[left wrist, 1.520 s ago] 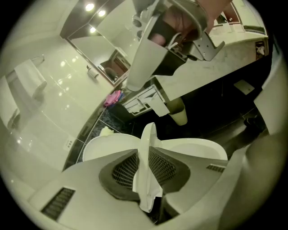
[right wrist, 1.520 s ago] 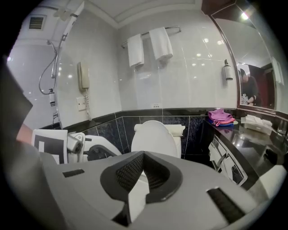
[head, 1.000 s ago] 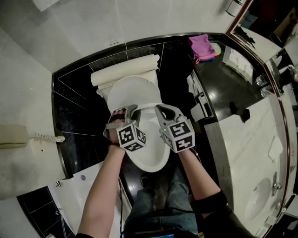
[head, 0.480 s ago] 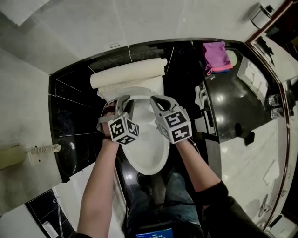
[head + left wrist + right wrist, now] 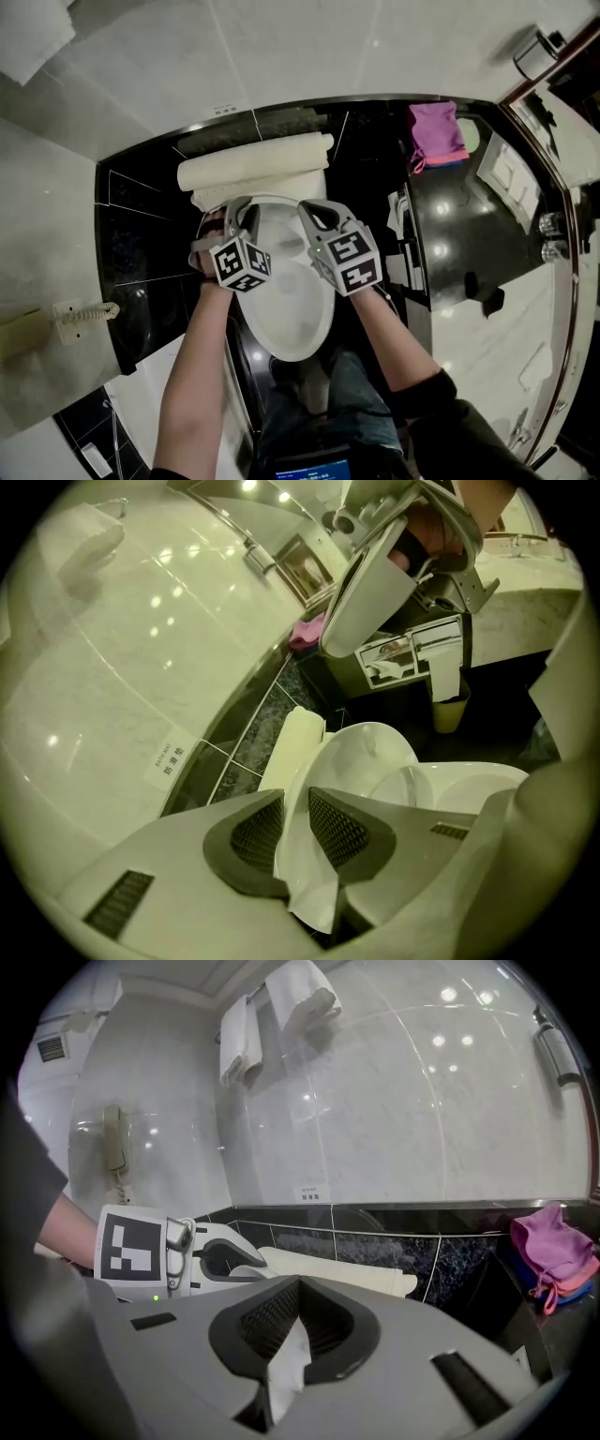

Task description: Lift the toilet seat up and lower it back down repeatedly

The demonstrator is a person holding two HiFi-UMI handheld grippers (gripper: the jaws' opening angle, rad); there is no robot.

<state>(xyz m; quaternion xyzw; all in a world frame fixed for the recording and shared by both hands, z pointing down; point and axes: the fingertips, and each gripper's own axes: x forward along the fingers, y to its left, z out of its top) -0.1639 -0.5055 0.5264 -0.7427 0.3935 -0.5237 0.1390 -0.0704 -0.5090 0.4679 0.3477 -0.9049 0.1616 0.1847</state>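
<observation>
Over the toilet [image 5: 469,794], the left gripper [image 5: 239,208] pinches the toilet seat [image 5: 356,761] by its edge. Beside it, the right gripper [image 5: 298,1312] has its jaws pressed together.

Was lined with pale glossy marble walls [image 5: 328,47], dotted with lamp glare. Ran to a black tiled ledge [image 5: 141,225] below. Carried a corded wall phone [image 5: 114,1152] and white towels [image 5: 281,1002] hung high; kept a pink cloth [image 5: 436,131] near the dark counter [image 5: 459,216].

The toilet seat [image 5: 292,860] is white, smooth and round at the edge. It is lifted up and stands tilted, with its front edge in the air.
</observation>
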